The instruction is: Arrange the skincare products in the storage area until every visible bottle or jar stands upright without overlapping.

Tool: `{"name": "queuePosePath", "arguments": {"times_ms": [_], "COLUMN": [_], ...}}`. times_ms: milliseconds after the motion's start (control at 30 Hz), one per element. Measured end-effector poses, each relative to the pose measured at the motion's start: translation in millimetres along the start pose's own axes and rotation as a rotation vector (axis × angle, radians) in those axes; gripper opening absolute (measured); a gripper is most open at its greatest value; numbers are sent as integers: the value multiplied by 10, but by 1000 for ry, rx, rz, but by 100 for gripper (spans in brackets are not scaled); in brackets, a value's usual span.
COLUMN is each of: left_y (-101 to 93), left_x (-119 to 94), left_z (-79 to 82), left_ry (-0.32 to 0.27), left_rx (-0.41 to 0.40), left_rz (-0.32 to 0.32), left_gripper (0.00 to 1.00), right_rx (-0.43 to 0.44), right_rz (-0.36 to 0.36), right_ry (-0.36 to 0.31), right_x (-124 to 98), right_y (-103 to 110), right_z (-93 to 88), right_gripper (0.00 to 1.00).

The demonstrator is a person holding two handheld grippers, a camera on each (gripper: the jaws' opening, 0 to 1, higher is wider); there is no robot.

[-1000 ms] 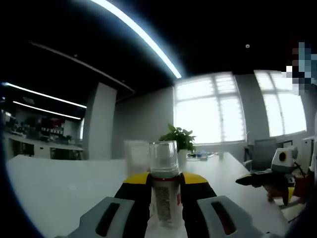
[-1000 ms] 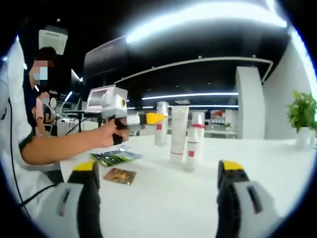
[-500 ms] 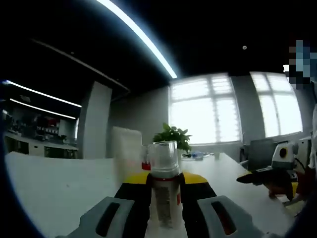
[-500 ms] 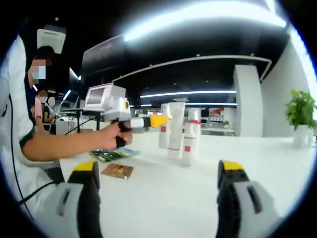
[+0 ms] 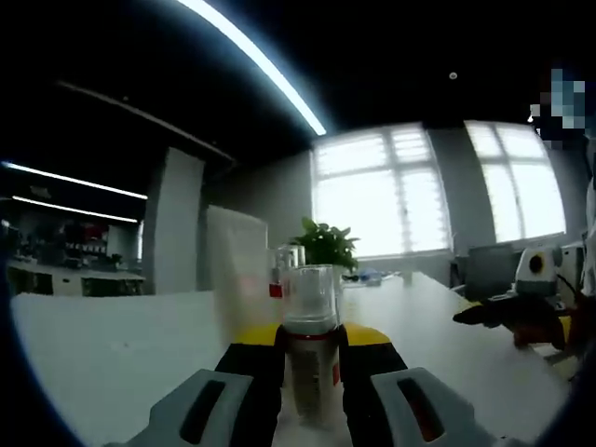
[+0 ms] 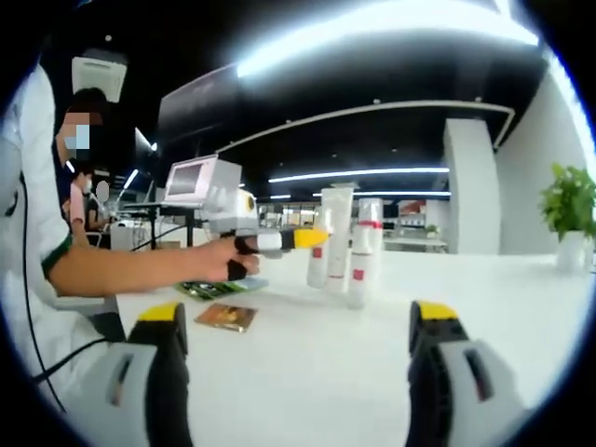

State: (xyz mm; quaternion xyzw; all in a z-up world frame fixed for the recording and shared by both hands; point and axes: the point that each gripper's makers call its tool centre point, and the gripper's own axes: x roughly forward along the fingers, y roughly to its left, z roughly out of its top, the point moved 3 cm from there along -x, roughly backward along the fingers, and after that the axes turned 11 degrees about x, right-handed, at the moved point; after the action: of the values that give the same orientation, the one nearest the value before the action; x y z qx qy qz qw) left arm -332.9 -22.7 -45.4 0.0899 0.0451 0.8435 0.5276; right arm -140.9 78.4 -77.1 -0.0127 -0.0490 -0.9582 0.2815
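Here, in the left gripper view, the left gripper (image 5: 309, 358) has its yellow-tipped fingers (image 5: 253, 346) clamped on either side of a clear-capped bottle (image 5: 309, 349), which stands upright at the lower centre of the frame, seemingly at or just above the white worktop (image 5: 112, 345); whether its base rests on the surface I cannot tell. Just behind it, left of centre, rises a tall white tube (image 5: 235, 265) with another red-marked bottle (image 5: 279, 275) beside it, both upright, and a potted plant (image 5: 326, 247) sits farther back near the bright windows. At the right edge the right gripper (image 5: 507, 315) hangs over the worktop. In the right gripper view, the right gripper (image 6: 298, 358) has its fingers (image 6: 166, 321) spread wide apart at the bottom of the frame with nothing between them. At mid-frame a cluster of upright products (image 6: 343, 247) stands on the worktop, and the left gripper (image 6: 303, 238), held in a person's hand (image 6: 223, 261), reaches in from the left and meets that cluster, bringing its bottle alongside the others. Flat sachets (image 6: 222, 300) lie on the worktop at lower left, well apart from the cluster. I judge the task well advanced: the standing products look upright and separate, and what is left is to set down and let go of the held bottle without crowding its neighbours
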Motion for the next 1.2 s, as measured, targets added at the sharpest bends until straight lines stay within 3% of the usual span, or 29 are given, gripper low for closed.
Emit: {"name": "queuePosePath", "arguments": {"times_ms": [333,700,1067,1200], "left_y": [160,-64,-97,-101], "left_x": [3,33,40,30], "left_z": [-96,-114,-181,-193], "left_ry": [11,8,45,43], "left_rx": [10,82,50,5], "left_rz": [-2,-12,24,31], "left_gripper": [22,22,22,22], "right_rx": [2,-5,-1,-2], "right_rz": [18,22,21,21], "right_ry": [24,30,27,29], "right_x": [-3,0,-2,-2], "right_y": [4,6,0,-1], "right_z": [-50,-65,-63,-66], "right_gripper": [99,99,99,99]}}
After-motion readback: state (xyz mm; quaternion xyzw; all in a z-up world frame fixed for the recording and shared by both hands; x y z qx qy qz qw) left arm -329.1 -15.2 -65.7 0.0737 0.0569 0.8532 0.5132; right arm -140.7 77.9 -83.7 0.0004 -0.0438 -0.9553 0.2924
